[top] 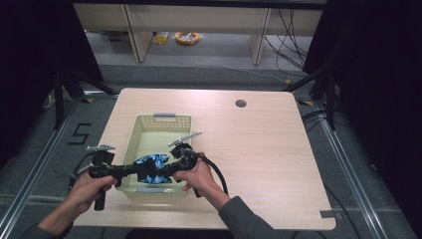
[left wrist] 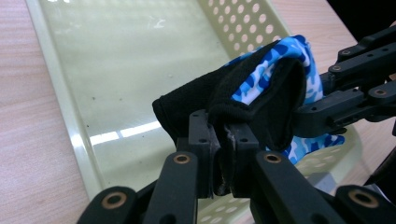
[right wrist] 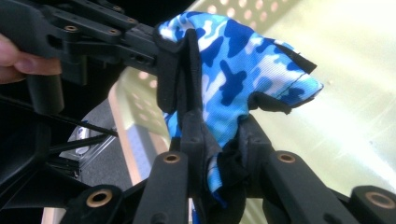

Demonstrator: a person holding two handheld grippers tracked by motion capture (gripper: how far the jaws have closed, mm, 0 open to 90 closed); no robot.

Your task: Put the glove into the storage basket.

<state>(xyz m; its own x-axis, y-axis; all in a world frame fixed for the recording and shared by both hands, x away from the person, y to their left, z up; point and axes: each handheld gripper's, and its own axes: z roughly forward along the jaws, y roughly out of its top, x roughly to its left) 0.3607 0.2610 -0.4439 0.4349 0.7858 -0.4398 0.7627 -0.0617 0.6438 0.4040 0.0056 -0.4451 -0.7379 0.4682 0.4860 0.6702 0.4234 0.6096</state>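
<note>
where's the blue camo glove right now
In the high view the glove hangs between the left gripper and right gripper, both clamped on it, over the near end of the pale basket.

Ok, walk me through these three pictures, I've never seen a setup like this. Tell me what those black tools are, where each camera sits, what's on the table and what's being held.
A person sits at a wooden table and holds a hand tool in each hand. Each tool has two black jaws that pinch like tongs. The left gripper comes in from the left, the right gripper from the right.

The wide picture is from a fixed camera above, looking down on the table. The other two come from small cameras riding on the tools, each looking along its own jaws, so things look very close.

On the table stands a pale yellow perforated basket.

Both tools are shut on one piece of cloth, a blue camouflage glove with black parts, held between them over the near end of the basket.
</note>
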